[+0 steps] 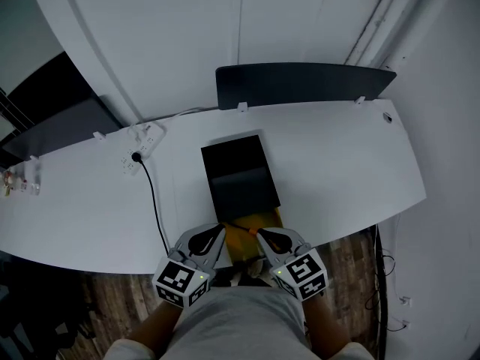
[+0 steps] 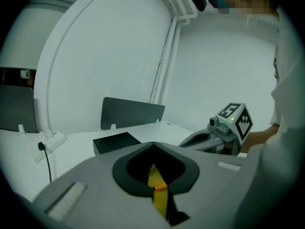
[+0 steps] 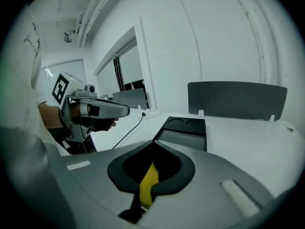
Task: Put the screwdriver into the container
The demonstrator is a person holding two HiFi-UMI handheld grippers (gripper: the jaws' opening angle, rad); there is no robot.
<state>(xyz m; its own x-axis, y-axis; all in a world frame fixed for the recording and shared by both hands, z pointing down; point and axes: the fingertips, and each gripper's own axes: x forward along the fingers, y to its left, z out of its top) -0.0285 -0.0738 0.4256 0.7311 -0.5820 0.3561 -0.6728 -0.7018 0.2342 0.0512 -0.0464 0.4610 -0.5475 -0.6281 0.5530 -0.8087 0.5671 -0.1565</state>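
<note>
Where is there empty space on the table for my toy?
Biggest bare patch of table: right of the black container, up to the dark screen. Another: left of the cable, in front of the power strip. Crowded: near edge, around the yellow thing, left gripper and right gripper.

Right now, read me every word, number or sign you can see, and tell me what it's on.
No words or numbers can be read.
Left cube and right cube: black-and-white square patterns only, no letters.
Power strip: any print is too small to read.
Small items at the table's far left: too blurred to read.
Yellow thing: no print shows.
</note>
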